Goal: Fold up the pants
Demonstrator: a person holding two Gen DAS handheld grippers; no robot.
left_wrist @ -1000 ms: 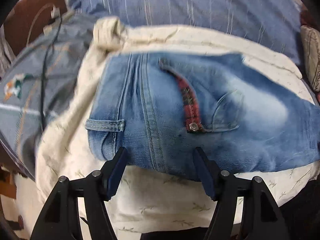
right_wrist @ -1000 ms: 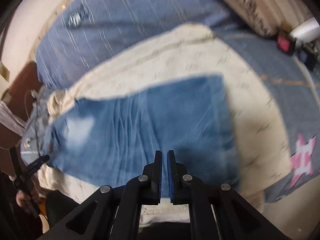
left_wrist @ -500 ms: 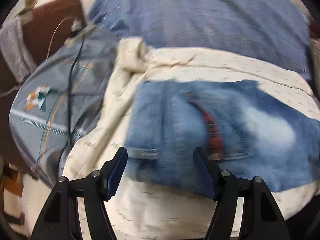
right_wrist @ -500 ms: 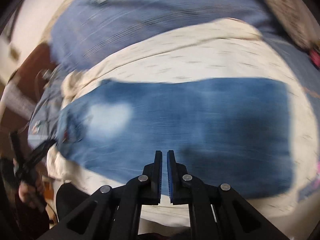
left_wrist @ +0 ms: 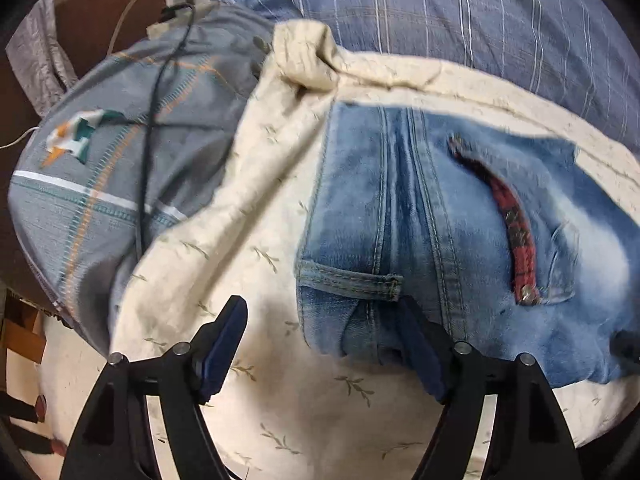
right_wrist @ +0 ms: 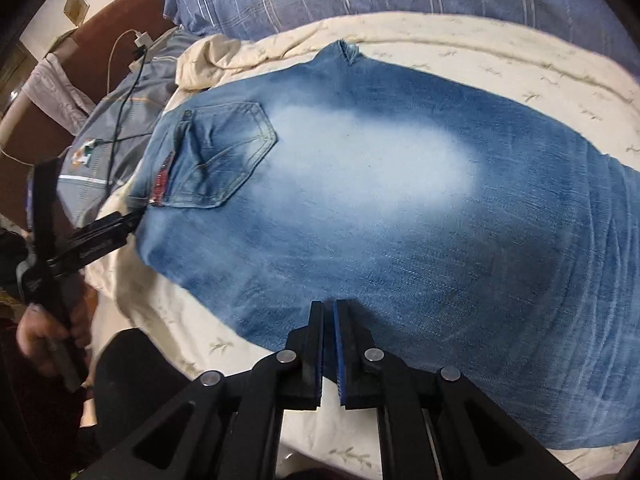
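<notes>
Left gripper (left_wrist: 320, 320) has neared the jeans (left_wrist: 460, 240) waistband, fingers wide, empty; right gripper (right_wrist: 328, 320) pinched shut at the 6 o'clock hem; only the right view shows the back pocket (right_wrist: 224, 156).

The jeans (right_wrist: 400, 208) lie flat on the sheet (left_wrist: 248, 248), a pillow (left_wrist: 460, 20) behind them and a cushion (left_wrist: 120, 168) to their left.

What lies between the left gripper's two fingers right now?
In the left wrist view, the open left gripper frames the waistband corner of the jeans near its right finger; the rest of the gap shows only the cream leaf-print cover.
</notes>
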